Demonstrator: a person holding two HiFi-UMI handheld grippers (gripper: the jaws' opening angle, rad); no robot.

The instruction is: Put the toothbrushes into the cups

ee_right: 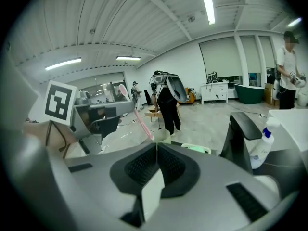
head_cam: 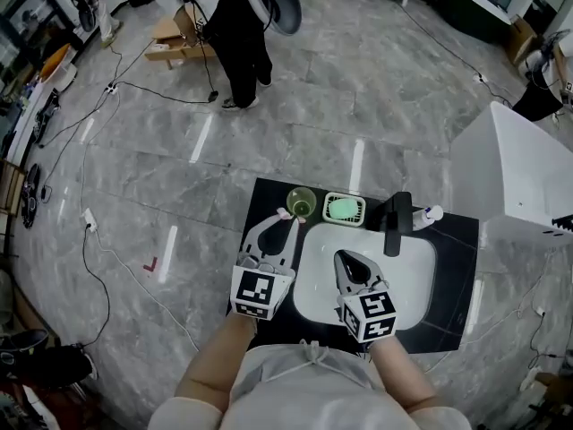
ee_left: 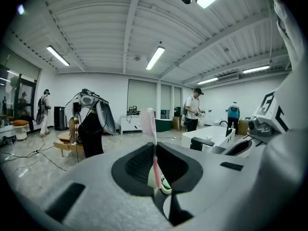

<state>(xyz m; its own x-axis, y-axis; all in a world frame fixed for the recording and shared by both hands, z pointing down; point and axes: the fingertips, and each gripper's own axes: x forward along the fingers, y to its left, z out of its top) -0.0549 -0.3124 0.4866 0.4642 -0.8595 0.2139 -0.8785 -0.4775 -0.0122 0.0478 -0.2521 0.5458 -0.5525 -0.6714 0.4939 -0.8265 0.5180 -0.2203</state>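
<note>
Grey marble flooring stretched away under strip lights, with cables trailing over it and a person in black (head_cam: 237,43) standing well beyond the far side of the white sink (head_cam: 414,280), which was set into a black counter (head_cam: 458,287). At the sink's far left corner stood a pale green cup (head_cam: 301,202), and just past the far rim, beside the cup, lay a green soap dish (head_cam: 344,209). A black tap (head_cam: 397,224) rose from the far right of the sink, with a white bottle (head_cam: 431,213) just behind it. The left hand-held gripper (head_cam: 287,219) reached along the sink's left rim towards the cup, its jaws closed tight on a pink toothbrush (ee_left: 153,150). The brush head stood up above the jaws and the handle ran down between them. From the right gripper view the toothbrush (ee_right: 137,117) slanted down to the cup (ee_right: 161,136), its lower end at the cup's rim, though I could not tell whether it was inside. The right hand-held gripper (head_cam: 346,258) hung over the middle of the sink, its jaws pressed together with nothing between them. A white cabinet (head_cam: 524,182) stood on the floor off to the sink's right.
</note>
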